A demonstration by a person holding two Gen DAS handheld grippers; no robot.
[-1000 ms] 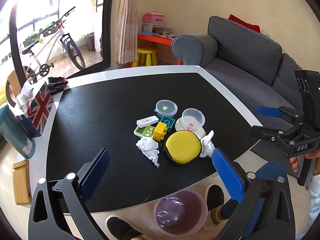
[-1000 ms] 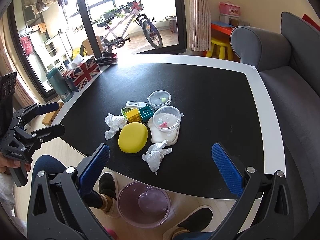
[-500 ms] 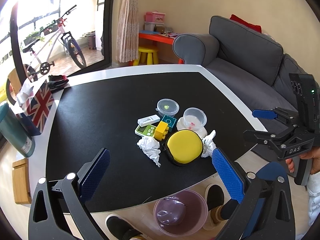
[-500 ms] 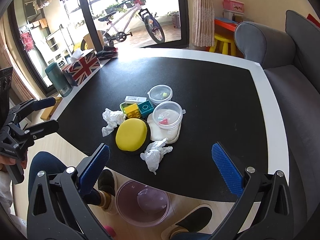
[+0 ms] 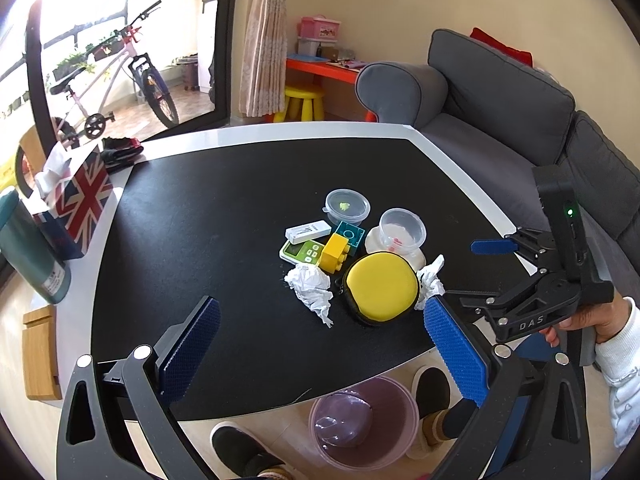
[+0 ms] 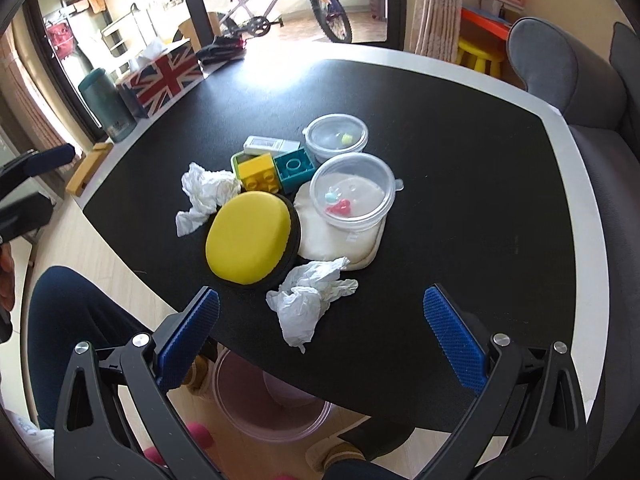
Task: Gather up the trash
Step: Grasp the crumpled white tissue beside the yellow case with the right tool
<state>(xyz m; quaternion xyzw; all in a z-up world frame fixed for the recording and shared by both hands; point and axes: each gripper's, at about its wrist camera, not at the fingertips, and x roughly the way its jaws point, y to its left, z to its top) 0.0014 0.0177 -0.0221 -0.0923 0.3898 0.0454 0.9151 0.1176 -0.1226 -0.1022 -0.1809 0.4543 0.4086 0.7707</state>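
Observation:
Two crumpled white tissues lie on the black table beside a round yellow case (image 5: pixel 382 288). In the right wrist view, one tissue (image 6: pixel 308 300) is near the front edge, and my right gripper (image 6: pixel 320 296) hovers open just short of it with a finger on each side. The other tissue (image 6: pixel 204 194) lies left of the case. My left gripper (image 5: pixel 320 308) stands open above the front edge, a little short of that tissue (image 5: pixel 310 286). A translucent pink bin (image 5: pixel 362 420) stands on the floor below the edge. The right gripper (image 5: pixel 468 272) shows open at the right.
Two lidded clear tubs (image 6: pixel 352 196), toy bricks (image 6: pixel 258 172), a small white device (image 6: pixel 272 145) and a white pad crowd behind the tissues. A flag-printed tissue box (image 5: pixel 76 204) and a teal flask (image 5: pixel 32 260) stand at the table's left. The person's legs and feet are under the front edge. A grey sofa (image 5: pixel 500 112) runs along the right.
My right gripper has come forward and lower over the table edge, so the near tissue now sits between its open fingers. The left gripper has barely shifted.

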